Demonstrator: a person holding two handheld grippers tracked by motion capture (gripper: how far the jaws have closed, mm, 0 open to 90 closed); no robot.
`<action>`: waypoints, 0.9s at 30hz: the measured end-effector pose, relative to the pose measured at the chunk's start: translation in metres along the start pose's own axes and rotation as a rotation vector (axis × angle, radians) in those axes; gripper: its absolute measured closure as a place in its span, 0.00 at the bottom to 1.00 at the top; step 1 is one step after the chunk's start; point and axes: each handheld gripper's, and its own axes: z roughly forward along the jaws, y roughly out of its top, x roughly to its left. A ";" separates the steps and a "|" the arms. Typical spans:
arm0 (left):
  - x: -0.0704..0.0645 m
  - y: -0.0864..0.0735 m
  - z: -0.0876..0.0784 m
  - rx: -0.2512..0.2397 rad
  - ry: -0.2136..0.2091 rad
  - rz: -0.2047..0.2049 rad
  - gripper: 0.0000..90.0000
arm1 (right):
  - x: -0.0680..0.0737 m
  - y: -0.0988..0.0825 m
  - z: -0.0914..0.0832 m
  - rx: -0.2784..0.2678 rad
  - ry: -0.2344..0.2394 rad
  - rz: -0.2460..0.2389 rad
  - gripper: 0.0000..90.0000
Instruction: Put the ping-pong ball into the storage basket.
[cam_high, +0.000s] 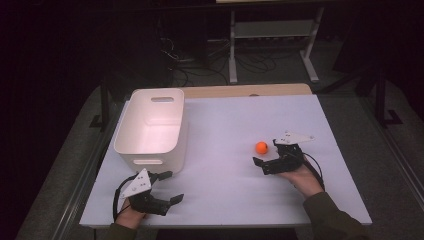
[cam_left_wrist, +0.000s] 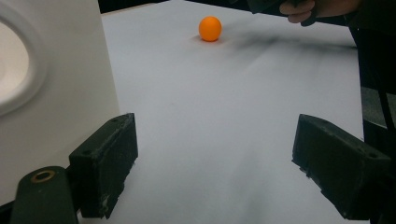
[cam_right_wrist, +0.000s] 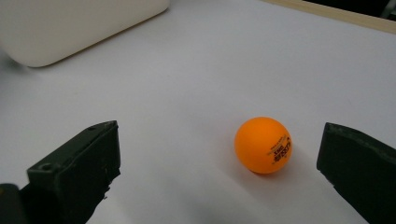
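- Right gripper view has the orange ball (cam_right_wrist: 263, 145) resting on the white tabletop (cam_right_wrist: 196, 79), between the two black jaws but nearer the right-hand one, touching neither; black print shows on its side
- Seen from the high view, the ball (cam_high: 261, 147) sits right of the tabletop's (cam_high: 225, 125) middle, just beyond the right gripper (cam_high: 263, 152), whose jaws stand spread apart around nothing
- That gripper is held low over the surface by the person's right hand (cam_high: 301, 175), a dark sleeve behind it and the grey three-cornered plate on top
- Left gripper (cam_high: 168, 185) hovers near the front left edge of the tabletop, well apart from the ball, its jaws also wide apart and empty
- Left gripper view looks across bare tabletop (cam_left_wrist: 224, 121) to the ball (cam_left_wrist: 210, 28) far ahead, with the other hand (cam_left_wrist: 313, 9) at the top edge
- A white bin (cam_high: 150, 125) with cut-out handles stands on the left part of the tabletop, just beyond the left gripper; its wall (cam_left_wrist: 56, 88) rises beside that gripper's left-hand jaw, and its rounded corner (cam_right_wrist: 70, 23) shows at the upper left of the right gripper view
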 end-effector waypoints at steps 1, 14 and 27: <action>0.000 0.000 0.000 0.001 0.000 0.000 0.16 | -0.001 0.000 0.000 0.000 -0.002 0.001 0.00; 0.000 0.000 0.000 0.002 -0.001 0.001 0.16 | -0.012 -0.001 -0.004 -0.008 -0.032 0.022 0.00; 0.000 0.000 0.000 0.002 -0.002 0.001 0.16 | -0.020 -0.002 -0.007 -0.013 -0.051 0.034 0.00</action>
